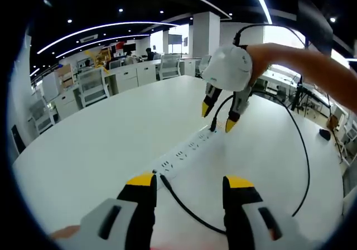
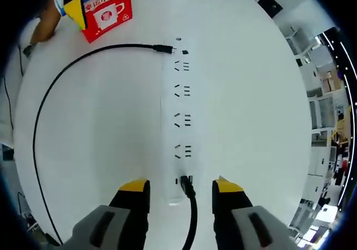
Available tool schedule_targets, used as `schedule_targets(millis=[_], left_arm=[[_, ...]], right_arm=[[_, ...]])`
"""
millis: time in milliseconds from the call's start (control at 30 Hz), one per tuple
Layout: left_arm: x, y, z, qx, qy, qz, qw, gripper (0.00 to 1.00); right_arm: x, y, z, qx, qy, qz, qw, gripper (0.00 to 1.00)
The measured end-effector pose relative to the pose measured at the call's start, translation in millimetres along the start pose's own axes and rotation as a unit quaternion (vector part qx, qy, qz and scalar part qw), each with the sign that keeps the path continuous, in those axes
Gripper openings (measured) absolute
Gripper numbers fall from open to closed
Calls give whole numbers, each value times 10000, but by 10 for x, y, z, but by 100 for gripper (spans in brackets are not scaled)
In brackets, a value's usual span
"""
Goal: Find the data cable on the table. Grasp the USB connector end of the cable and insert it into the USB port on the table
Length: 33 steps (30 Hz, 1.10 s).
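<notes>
A white power strip (image 1: 187, 149) (image 2: 170, 133) lies on the white table (image 1: 100, 149). A black data cable (image 1: 184, 208) (image 2: 34, 133) loops wide over the tabletop. One connector (image 2: 163, 49) (image 1: 158, 176) lies flat, its tip touching the strip's end near my left gripper (image 1: 191, 181), which is open just above it. The other plug (image 2: 187, 186) (image 1: 213, 128) sits at the opposite end of the strip, between the jaws of my open right gripper (image 2: 179, 186) (image 1: 218, 118). A hand holds that gripper above the strip. My left gripper's (image 2: 110, 0) yellow tips show at the top.
A red carton (image 2: 109, 18) with a cup picture stands on the table beyond the strip's end, under the left gripper. A person's arm (image 1: 295, 60) reaches in from the right. A small dark object (image 1: 324, 133) lies near the table's right edge. Office desks and chairs (image 1: 92, 85) stand behind.
</notes>
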State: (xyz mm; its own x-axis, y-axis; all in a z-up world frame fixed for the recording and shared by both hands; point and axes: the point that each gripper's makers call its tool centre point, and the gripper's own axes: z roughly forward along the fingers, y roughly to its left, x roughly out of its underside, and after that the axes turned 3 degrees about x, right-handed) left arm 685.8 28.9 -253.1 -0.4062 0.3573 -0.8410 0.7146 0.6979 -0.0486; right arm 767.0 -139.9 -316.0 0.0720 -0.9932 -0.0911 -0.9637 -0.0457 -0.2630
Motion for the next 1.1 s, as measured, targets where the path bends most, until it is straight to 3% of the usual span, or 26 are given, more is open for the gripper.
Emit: schedule_targets(millis=[233,433,567,633,833,933,1033,1100], left_arm=[[-4,7,-9,-1,-23,3,10000,47],[-14,15,-17,2,-52,1,10000,47],[-17,16,-17,6,-55,-3,10000,47],[-21,18,-18,8,-60,-3,10000,47],[-28,18,-18,8,-65,-3,10000,47],[-36,15,-21,10,-91,-4,10000,47],[-41,16,-21,8,-94,-2,10000,47],[-45,15,-23,8,-98,-1,10000,47]], right_arm=[[17,-18,-176,439,-379,285,9979,48],[-10,-27,-422,892,-992,716,9885,47],[31,-40,-594,1379,-1303,938,9774,44],[47,-33,-688,1600,-1505,1186,9683,43],[112,122,-900,1933,-1947,1620,9479,45],[171,255,-985,2058,-2027,1667,9427,46],[249,347,-1149,2473,-2345,1990,9188,46],[317,447,-1205,2605,-2423,2080,9111,46]])
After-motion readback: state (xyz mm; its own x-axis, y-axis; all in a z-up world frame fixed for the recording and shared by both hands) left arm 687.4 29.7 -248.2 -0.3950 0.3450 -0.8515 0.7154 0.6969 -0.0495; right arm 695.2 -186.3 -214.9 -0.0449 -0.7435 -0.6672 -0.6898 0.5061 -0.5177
